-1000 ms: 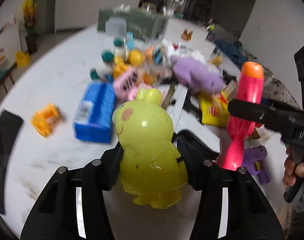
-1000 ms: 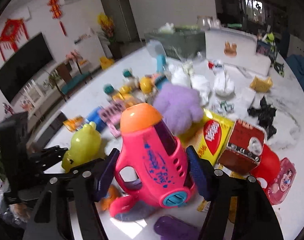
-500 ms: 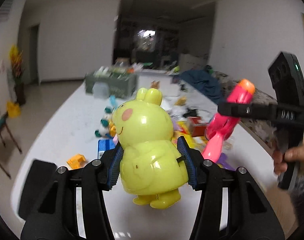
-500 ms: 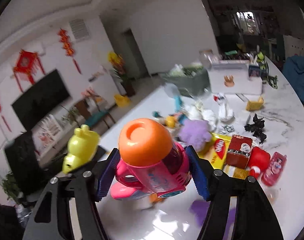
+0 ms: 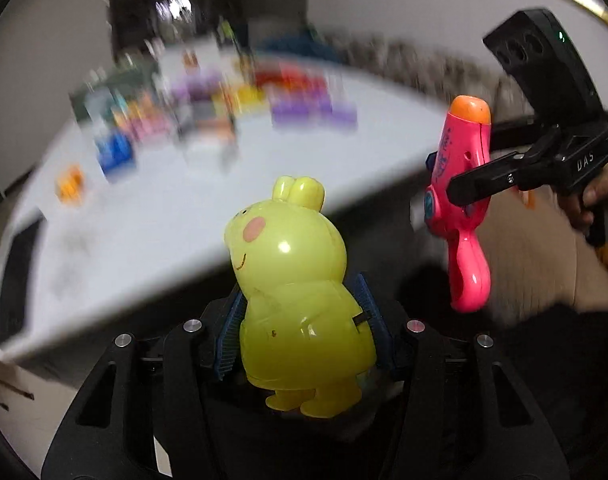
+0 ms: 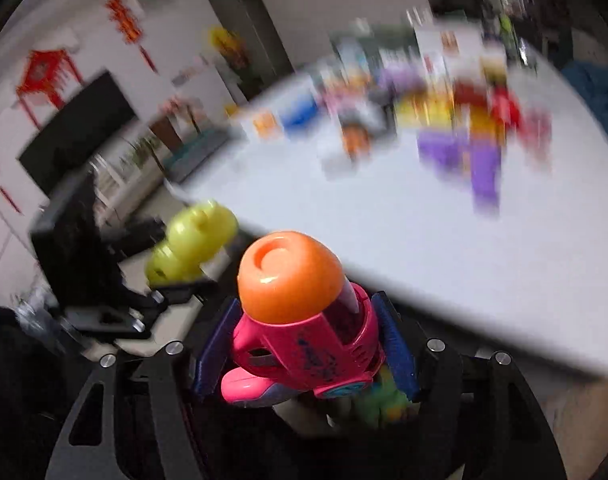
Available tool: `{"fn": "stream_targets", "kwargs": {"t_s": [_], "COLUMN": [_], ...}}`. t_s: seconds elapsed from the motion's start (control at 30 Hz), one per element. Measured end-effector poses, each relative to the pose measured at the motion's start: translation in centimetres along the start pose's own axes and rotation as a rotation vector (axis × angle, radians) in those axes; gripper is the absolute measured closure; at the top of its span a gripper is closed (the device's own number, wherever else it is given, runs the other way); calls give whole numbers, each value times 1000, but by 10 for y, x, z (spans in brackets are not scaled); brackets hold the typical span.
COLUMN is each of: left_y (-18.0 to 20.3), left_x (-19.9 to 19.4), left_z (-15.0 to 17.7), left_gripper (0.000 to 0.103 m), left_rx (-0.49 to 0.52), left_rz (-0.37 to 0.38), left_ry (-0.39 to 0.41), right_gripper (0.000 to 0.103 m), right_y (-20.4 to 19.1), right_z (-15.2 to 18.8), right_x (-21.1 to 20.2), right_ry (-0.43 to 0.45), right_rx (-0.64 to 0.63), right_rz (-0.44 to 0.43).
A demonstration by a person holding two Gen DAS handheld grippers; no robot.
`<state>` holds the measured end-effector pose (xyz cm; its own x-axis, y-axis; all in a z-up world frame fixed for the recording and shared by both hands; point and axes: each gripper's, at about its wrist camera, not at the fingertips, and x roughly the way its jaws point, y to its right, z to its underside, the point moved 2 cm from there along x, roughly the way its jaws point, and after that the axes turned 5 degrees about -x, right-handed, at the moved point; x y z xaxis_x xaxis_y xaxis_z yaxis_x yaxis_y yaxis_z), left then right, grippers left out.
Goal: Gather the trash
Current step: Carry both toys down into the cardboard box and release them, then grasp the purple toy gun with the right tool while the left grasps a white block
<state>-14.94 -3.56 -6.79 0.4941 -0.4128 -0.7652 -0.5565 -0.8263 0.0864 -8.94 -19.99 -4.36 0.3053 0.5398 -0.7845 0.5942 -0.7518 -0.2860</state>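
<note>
motion blur smears the clutter [image 5: 207,120] on the white table [image 6: 424,220] beyond telling apart.

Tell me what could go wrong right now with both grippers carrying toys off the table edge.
The yellow pig toy is smooth and rounded, pinched low on its body by the left gripper, so it could squirt out. The pink toy gun sits top-heavy in the right gripper and might twist. Both hang past the white table, so a drop would likely land below.
</note>
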Motion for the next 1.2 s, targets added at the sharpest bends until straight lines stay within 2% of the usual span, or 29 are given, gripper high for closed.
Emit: {"fn": "stream_targets", "kwargs": {"t_s": [0.03, 0.07, 0.1, 0.13, 0.2, 0.23, 0.27, 0.37, 0.4, 0.43, 0.5, 0.57, 0.63, 0.73, 0.83, 0.9, 0.93, 1.0, 1.03, 1.2], "left_y": [0, -5, -6, -8, -19, -25, -27, -28, -25, -24, -19, -14, -10, -8, -8, -11, -14, -22, -27, -54], "left_x": [17, 30, 49, 62, 88, 93, 90, 54, 43, 32, 10, -7, -15, -19, -21, -19, -17, -11, -6, 21], "left_z": [14, 20, 34, 45, 62, 66, 66, 49, 40, 31, 7, -13, -34, -51, -53, -56, -58, -62, -66, -97], "left_gripper": [37, 25, 11, 11, 11, 11, 11, 11, 11, 11, 11, 11, 11, 11, 11, 11, 11, 11, 11, 11], "left_rx": [22, 34, 60, 79, 62, 25, 5, -2, 5, 9, 10, 4, -3, -16, -27, -45, -61, -102, -126, -232], "left_rz": [17, 16, -7, -26, -44, -45, -43, -33, -34, -33, -9, 11, 18, 8, 0, -2, -7, -30, -53, -121], "left_ry": [-61, -96, -143, -174, -251, -275, -273, -163, -123, -86, 3, 84, 141, 175, 186, 192, 192, 181, 175, 162], "right_gripper": [35, 21, 14, 11, 13, 17, 17, 15, 7, 4, 4, 4, 4, 4, 5, 5, 5, 21, 25, 25], "right_y": [7, 11, 15, 19, 23, 22, 17, 1, 2, 5, 24, 49, 77, 98, 110, 114, 118, 117, 116, 112], "right_z": [14, 27, 37, 51, 66, 68, 66, 34, 20, 8, -27, -58, -88, -120, -133, -136, -137, -140, -139, -126], "right_x": [26, 48, 66, 87, 105, 103, 88, 11, -5, -23, -47, -50, -35, -1, 37, 50, 52, 47, 44, 34], "right_ry": [-44, -83, -114, -160, -220, -216, -171, 63, 117, 175, 243, 271, 239, 157, 68, 38, 62, 68, 75, 114], "right_rx": [9, 16, 23, 22, 32, 34, 20, -61, -70, -76, -52, -20, -5, -29, -66, -74, -53, -34, -12, 15], "right_rz": [7, 13, 24, 42, 61, 62, 51, 65, 89, 124, 193, 255, 319, 342, 341, 341, 329, 349, 323, 297]}}
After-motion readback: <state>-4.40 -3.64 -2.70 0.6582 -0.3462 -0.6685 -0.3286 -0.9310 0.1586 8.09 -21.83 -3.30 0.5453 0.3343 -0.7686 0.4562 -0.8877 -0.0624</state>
